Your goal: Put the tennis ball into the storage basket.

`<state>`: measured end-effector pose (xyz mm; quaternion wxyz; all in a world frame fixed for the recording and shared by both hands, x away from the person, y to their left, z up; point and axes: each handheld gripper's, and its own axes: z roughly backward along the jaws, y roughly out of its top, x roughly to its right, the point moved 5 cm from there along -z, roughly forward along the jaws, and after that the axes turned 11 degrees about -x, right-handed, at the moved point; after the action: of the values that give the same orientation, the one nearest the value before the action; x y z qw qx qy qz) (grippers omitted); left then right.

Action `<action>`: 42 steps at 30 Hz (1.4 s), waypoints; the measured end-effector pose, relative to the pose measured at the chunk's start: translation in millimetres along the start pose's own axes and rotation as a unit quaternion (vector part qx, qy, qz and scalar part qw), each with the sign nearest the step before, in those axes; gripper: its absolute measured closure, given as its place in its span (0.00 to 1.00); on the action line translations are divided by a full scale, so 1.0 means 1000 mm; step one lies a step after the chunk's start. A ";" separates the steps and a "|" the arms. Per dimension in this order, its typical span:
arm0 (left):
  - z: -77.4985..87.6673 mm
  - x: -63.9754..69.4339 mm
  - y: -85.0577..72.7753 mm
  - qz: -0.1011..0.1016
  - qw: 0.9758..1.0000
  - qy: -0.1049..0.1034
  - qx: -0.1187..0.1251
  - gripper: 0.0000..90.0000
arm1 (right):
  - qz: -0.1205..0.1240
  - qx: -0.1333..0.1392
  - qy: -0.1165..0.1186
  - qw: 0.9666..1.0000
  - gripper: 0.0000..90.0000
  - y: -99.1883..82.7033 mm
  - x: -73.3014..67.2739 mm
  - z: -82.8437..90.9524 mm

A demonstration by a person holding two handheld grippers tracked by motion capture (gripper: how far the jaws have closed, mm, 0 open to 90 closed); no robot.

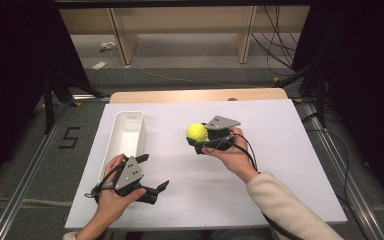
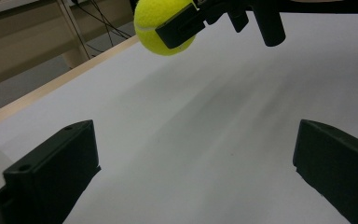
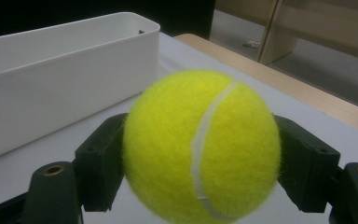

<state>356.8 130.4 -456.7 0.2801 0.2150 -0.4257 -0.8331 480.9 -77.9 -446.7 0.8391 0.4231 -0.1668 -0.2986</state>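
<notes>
Right gripper (image 1: 198, 135) clamping yellow tennis ball (image 1: 197, 132), right of white bin (image 1: 125, 137) | Left gripper (image 1: 155, 172) jaws spread wide, holding nothing, near bin's closer end

A yellow ball (image 3: 200, 147) with a white curved line is seen. The box (image 1: 125, 137) is white, the table cover (image 1: 280, 165) white.

White sheet (image 1: 280, 165) covers table; wooden strip (image 1: 190, 95) exposed along far edge. Long white bin (image 1: 141, 131) lies lengthwise near sheet's left edge, open top. Floor beyond far edge: wooden frame legs (image 1: 122, 45), black cables (image 1: 275, 45), paper scraps (image 1: 100, 65). Numeral 5 (image 1: 69, 137) marked on floor left of table.
</notes>
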 end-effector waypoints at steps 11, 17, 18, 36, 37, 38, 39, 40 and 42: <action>-0.001 0.002 0.000 -0.004 1.000 -0.004 -0.001 0.00 | 0.001 -0.004 0.004 1.000 0.29 0.000 -0.001 -0.003; -0.001 0.002 0.000 -0.007 1.000 -0.005 -0.001 0.00 | -0.002 -0.001 0.007 1.000 0.29 0.003 -0.003 -0.005; -0.001 0.003 0.000 -0.008 1.000 -0.004 -0.001 0.00 | -0.002 0.000 0.008 1.000 0.29 0.005 -0.004 -0.006; -0.002 0.004 0.000 -0.006 1.000 -0.005 -0.002 0.00 | -0.002 0.007 0.011 1.000 0.29 0.013 -0.006 -0.008; -0.002 0.004 0.000 -0.006 1.000 -0.005 -0.002 0.00 | -0.002 0.007 0.010 1.000 0.29 0.013 -0.006 -0.008; -0.002 0.004 0.000 -0.006 1.000 -0.005 -0.003 0.00 | -0.003 0.008 0.010 1.000 0.29 0.013 -0.006 -0.008; -0.002 0.004 0.000 -0.006 1.000 -0.005 -0.002 0.00 | -0.004 0.009 0.009 1.000 0.29 0.014 -0.006 -0.008; -0.002 0.004 0.000 -0.006 1.000 -0.006 -0.002 0.00 | -0.004 0.009 0.009 1.000 0.29 0.014 -0.007 -0.008; -0.002 0.004 0.000 -0.007 1.000 -0.006 -0.003 0.00 | -0.001 0.009 0.010 1.000 0.29 0.015 -0.007 -0.008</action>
<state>355.4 126.4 -458.3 0.2726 0.2122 -0.4237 -0.8373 485.2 -61.3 -439.5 0.8364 0.4339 -0.1608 -0.2938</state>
